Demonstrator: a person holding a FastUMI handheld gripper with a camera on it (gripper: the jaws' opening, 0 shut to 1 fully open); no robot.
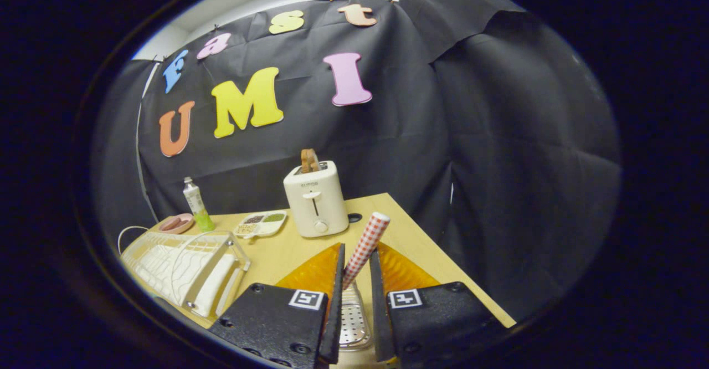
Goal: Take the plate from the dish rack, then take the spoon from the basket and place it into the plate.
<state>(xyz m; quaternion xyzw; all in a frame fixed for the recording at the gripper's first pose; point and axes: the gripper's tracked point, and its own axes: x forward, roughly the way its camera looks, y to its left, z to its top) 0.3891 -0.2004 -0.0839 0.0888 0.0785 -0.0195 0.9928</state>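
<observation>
Your gripper (357,272) has its two fingers closed around a checked red-and-white handle (365,247), which I take to be the spoon (its bowl end is hidden low between the fingers, so I cannot confirm the shape). Both fingers seem to press on it, one from each side. Below them sits a perforated metal basket (353,319), so the spoon is probably just lifted out of it or about to be.

The handle is tilted: its long axis runs from the fingers up and away, leaning to your right, with the free end pointing toward the toaster (316,200).

An orange plate (316,272) lies on the table (410,241) just ahead of the fingers, well placed to receive the spoon. The white dish rack (183,266) stands to the left.
</observation>
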